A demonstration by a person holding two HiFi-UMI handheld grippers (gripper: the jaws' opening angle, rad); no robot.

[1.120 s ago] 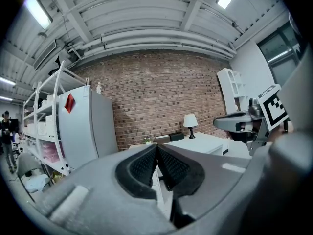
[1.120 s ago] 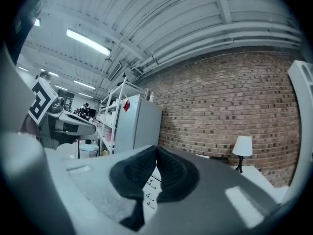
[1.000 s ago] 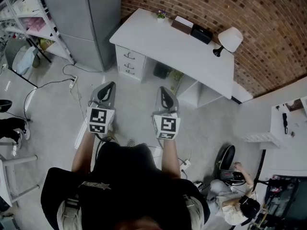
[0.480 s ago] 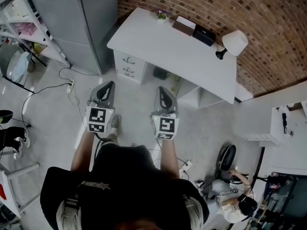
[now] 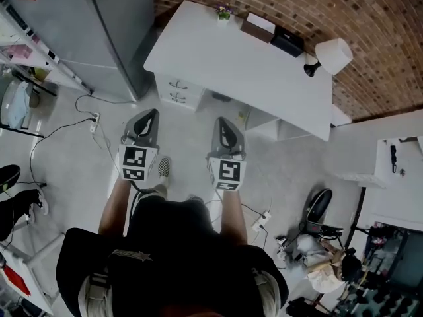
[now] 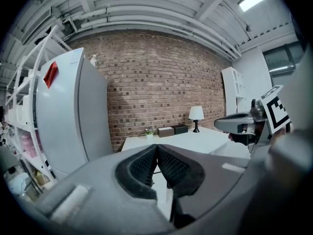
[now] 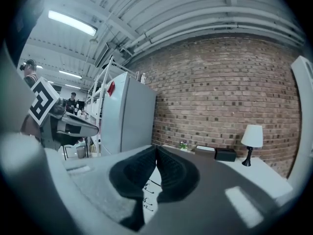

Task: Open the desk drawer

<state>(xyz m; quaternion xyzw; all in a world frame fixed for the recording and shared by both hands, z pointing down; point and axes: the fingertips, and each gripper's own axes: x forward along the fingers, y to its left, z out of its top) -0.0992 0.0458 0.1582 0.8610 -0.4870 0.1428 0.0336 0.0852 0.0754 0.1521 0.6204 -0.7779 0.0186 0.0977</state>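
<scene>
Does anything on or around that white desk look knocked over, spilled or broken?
Nothing stands out. The lamp and small potted plant stand upright on the desk, and its drawers are all shut.

White desk [image 5: 225,58] by brick wall — lamp [image 5: 332,53], black box [image 5: 287,43], flat box [image 5: 258,26], small plant [image 5: 224,11]

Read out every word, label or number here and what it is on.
None is readable.
Print on the black shirt: too blurred.
Left cube, right cube: square black-and-white patterns, no letters.
Red tag on the fridge: too small.
</scene>
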